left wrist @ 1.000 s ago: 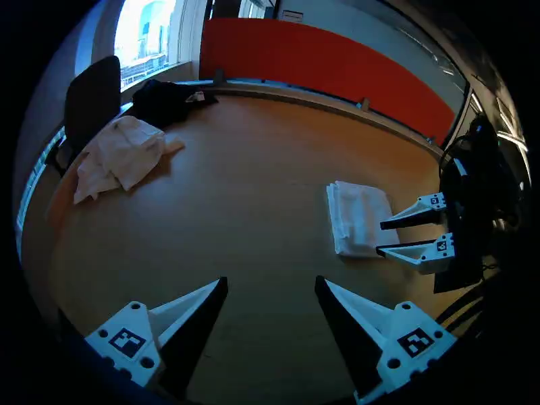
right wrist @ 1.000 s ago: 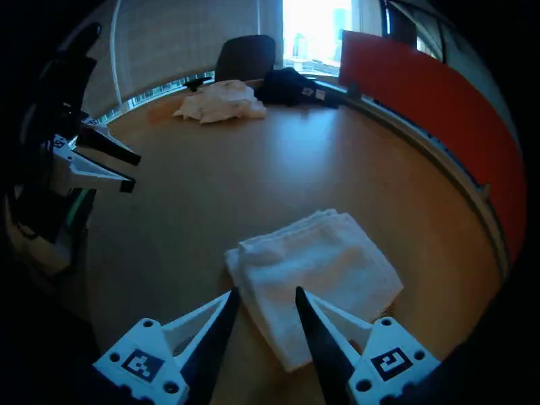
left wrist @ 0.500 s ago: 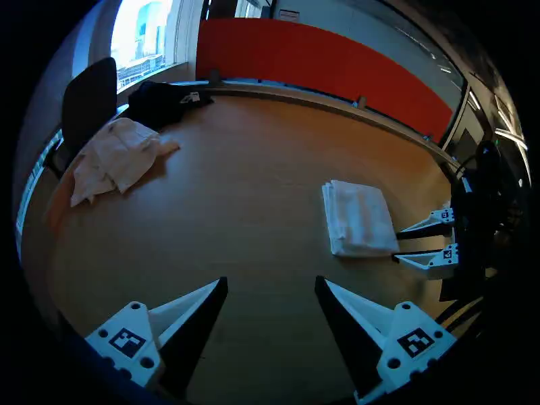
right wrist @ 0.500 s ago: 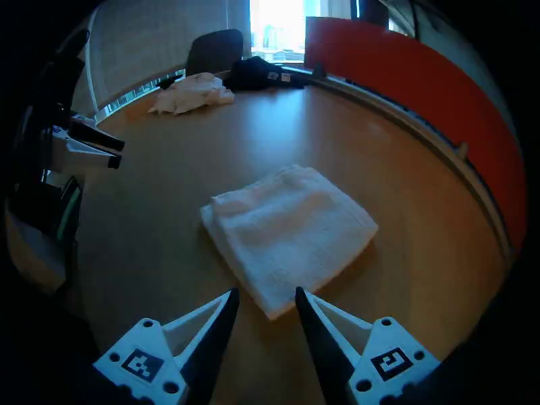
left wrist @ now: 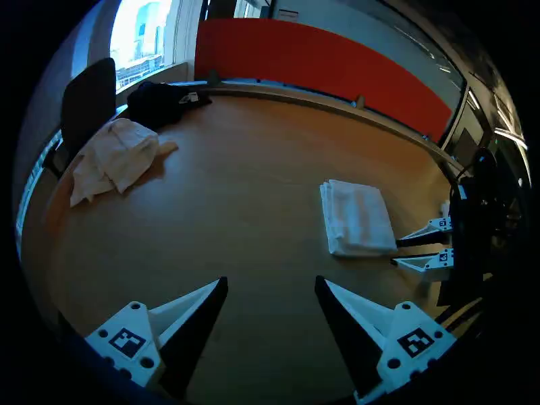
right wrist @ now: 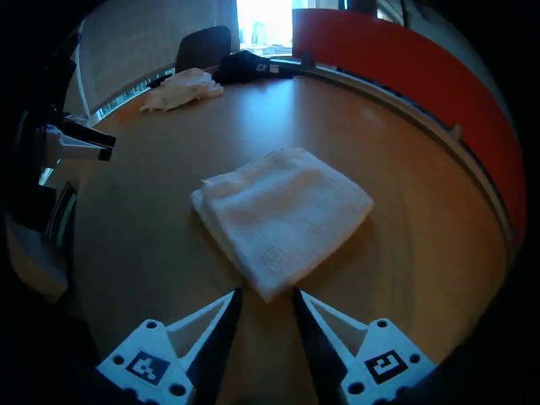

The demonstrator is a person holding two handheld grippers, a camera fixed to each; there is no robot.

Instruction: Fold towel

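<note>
A white towel (left wrist: 358,217) lies folded into a thick rectangle on the wooden table (left wrist: 243,202). In the right gripper view the folded towel (right wrist: 283,209) lies just ahead of my right gripper (right wrist: 265,294), its near corner pointing at the narrow gap between the fingertips. The jaws stand slightly apart and hold nothing. From the left gripper view that right gripper (left wrist: 398,251) sits at the towel's near right edge. My left gripper (left wrist: 270,287) hovers wide open over bare table, well away from the towel. It also appears as the left gripper (right wrist: 101,140) at the table's left side.
A crumpled white cloth (left wrist: 111,158) and a black garment (left wrist: 158,101) lie at the far left of the table, beside a dark chair (left wrist: 88,101). A red partition (left wrist: 317,64) runs behind the table's far edge. Dark equipment (left wrist: 482,216) stands at the right.
My right gripper has drawn back off the folded towel, which now lies wholly ahead of its fingertips. The left gripper has barely moved and stays open.
</note>
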